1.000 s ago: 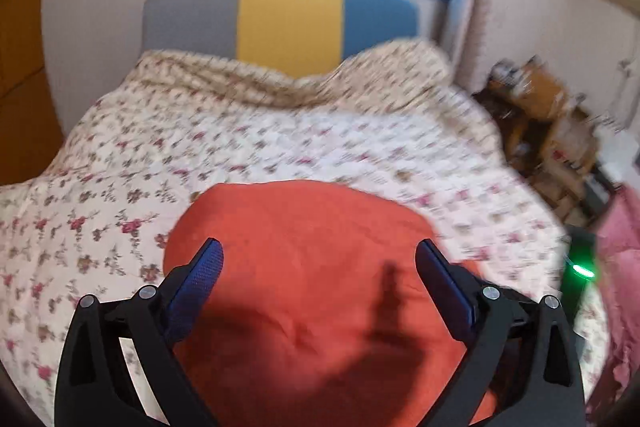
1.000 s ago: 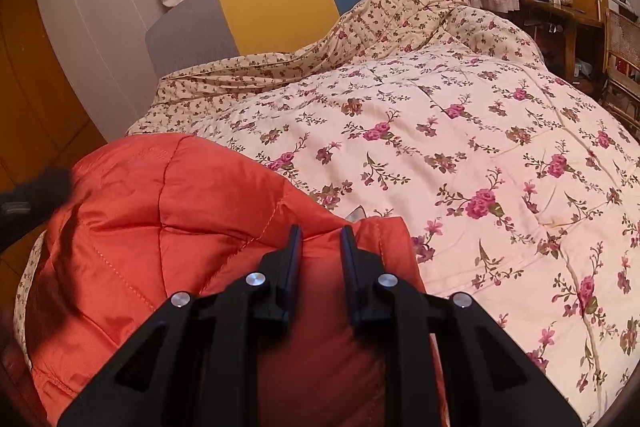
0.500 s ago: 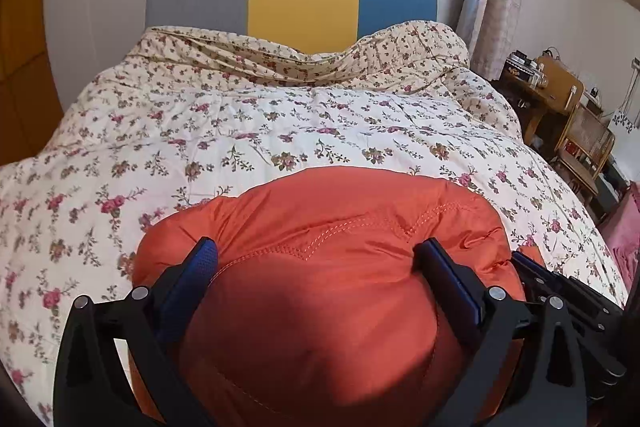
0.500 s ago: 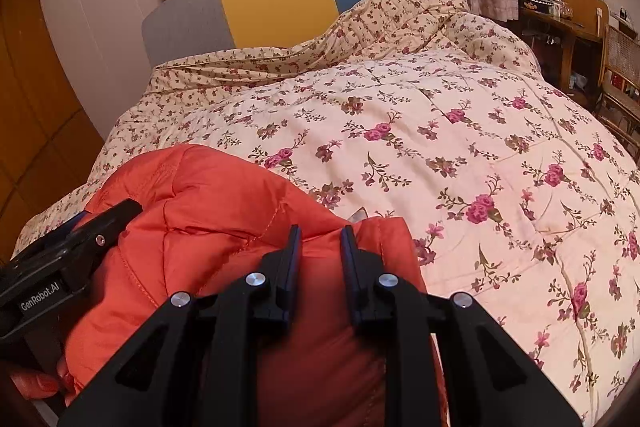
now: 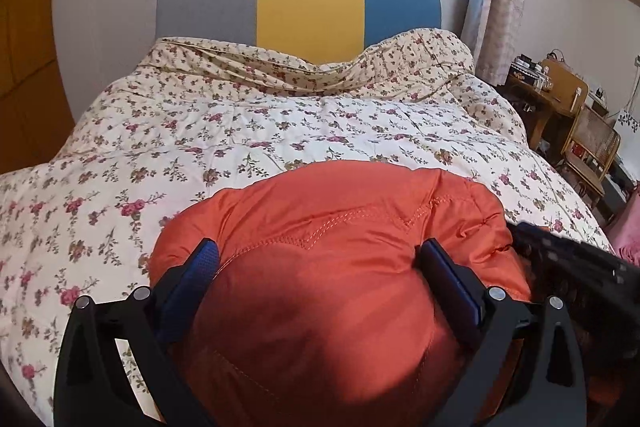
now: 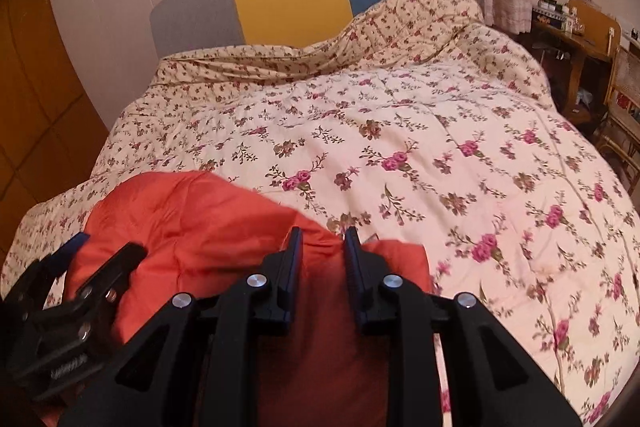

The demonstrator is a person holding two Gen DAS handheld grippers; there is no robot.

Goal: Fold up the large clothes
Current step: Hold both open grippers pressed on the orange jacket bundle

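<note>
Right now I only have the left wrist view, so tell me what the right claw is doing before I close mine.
Observer: The right claw has a fold of the orange jacket between its jaws, which stand close together and have just been opening slightly.
Operator: Give me the jacket's right edge.
Observer: Its corner lies flat on the floral quilt, just right of that claw.
Operator: Now place my claw.
Observer: In the right wrist view, the left claw sits at the jacket's left side.
</note>
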